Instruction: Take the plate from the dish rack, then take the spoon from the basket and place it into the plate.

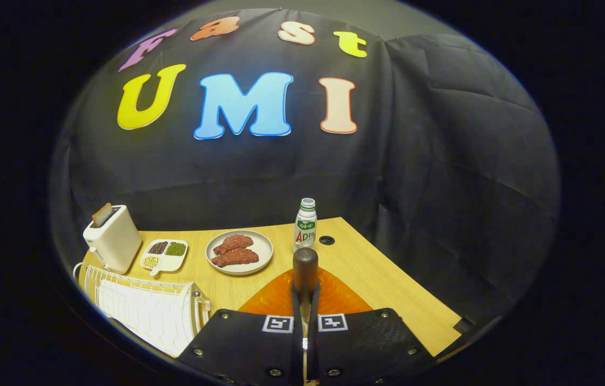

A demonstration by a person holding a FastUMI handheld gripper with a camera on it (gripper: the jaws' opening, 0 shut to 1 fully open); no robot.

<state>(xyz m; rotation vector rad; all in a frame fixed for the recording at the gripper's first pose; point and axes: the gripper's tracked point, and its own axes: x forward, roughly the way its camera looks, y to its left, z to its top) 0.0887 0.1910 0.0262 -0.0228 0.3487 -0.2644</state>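
Note:
My gripper (305, 311) is shut on the spoon (305, 267), whose dark rounded handle sticks out forward from between the two fingers. A thin bit of metal shows in the slit between the fingers closer to me. Just under and ahead of the fingers lies the orange plate (273, 301), flat on the wooden table (388, 289). The spoon is held above the plate; I cannot tell whether it touches it. To the left of the fingers stands the white wire dish rack (141, 305).
Beyond the orange plate stand a grey plate with two pieces of meat (239, 252), a small white bottle with a green cap (305, 224), a divided dish of beans (164, 254) and a white toaster with bread (112, 238). The table's edge runs diagonally to the right.

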